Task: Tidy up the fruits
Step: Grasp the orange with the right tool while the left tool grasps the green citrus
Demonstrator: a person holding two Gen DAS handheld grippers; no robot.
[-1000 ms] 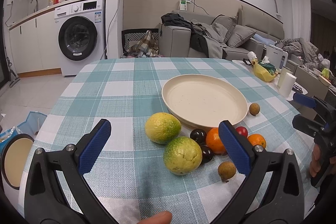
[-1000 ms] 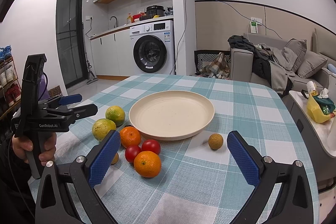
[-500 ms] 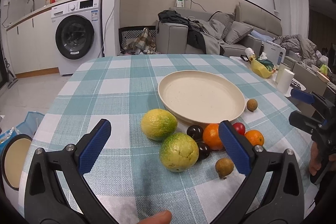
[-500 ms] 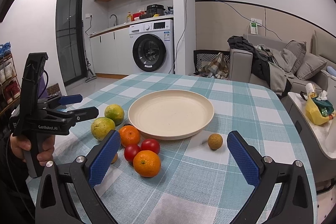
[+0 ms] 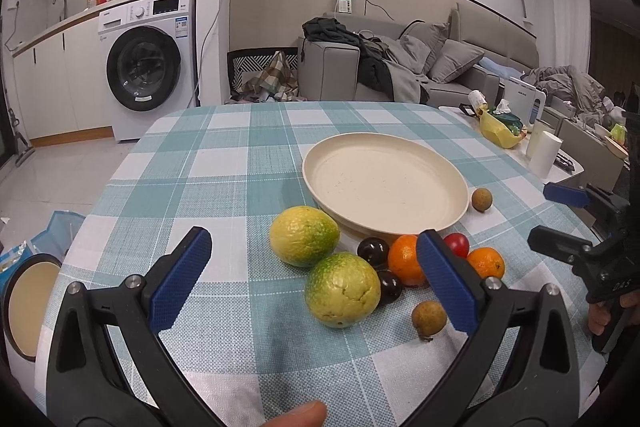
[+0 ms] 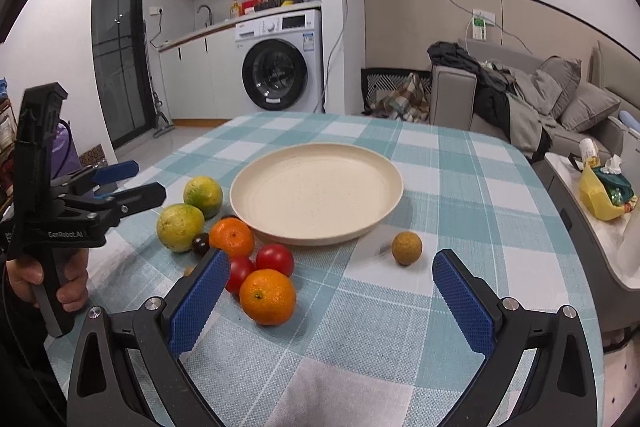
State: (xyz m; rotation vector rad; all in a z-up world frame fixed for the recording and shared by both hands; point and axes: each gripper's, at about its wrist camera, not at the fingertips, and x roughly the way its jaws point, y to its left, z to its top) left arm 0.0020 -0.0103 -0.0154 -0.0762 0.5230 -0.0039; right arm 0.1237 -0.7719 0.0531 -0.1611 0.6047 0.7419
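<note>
An empty cream plate (image 5: 460, 205) (image 6: 394, 183) sits mid-table. Fruit lies loose beside it: two yellow-green citrus (image 5: 342, 289) (image 5: 304, 235) (image 6: 180, 227) (image 6: 203, 195), two oranges (image 5: 404, 263) (image 5: 486, 262) (image 6: 267, 295) (image 6: 232, 237), two red tomatoes (image 6: 275, 259) (image 6: 239, 273), two dark plums (image 5: 373, 251) (image 5: 390, 286), and two brown longans (image 5: 429, 318) (image 5: 481, 199) (image 6: 406, 247). My left gripper (image 5: 314, 277) is open, hovering just short of the nearer green citrus. My right gripper (image 6: 330, 293) is open and empty, above the table near the front orange.
The table has a teal checked cloth (image 5: 224, 163) (image 6: 460, 187). A side table with a yellow bag (image 5: 498, 133) and white cups stands to the right. A washing machine (image 5: 148, 67) and a sofa (image 5: 420, 67) lie beyond. A round bin (image 5: 28, 303) stands on the floor at left.
The left gripper has moved slightly nearer the fruit, with the view shifting a little. The right gripper has crept forward. Both stay open; no fruit has moved.
</note>
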